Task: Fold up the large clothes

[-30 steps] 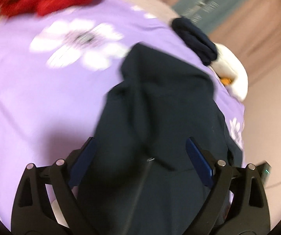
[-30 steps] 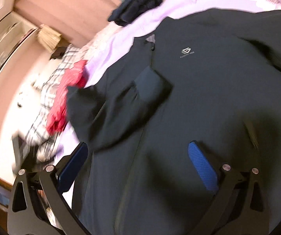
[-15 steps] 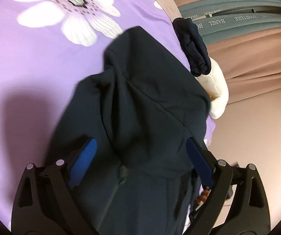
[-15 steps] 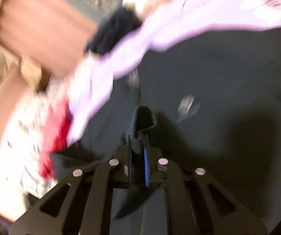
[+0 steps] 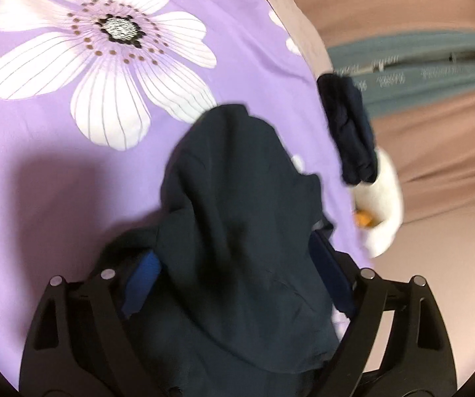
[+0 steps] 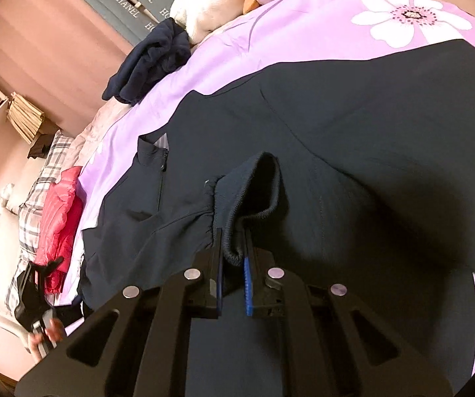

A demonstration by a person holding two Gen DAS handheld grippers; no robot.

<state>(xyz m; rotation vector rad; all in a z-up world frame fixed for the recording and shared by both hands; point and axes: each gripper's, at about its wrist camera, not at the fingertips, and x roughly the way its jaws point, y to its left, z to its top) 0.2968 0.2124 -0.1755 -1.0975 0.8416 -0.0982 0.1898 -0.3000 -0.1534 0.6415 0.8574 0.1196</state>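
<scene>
Pinkish-brown wall [image 6: 49, 43] behind purple floral bed [image 5: 55, 172]

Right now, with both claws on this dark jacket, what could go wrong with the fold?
The right claw is shut on just the ribbed cuff of the dark jacket; a pull may stretch it or let it slip out. The left claw is closing around a bunched hump of that jacket, so it may catch several layers and fold in creases.
</scene>
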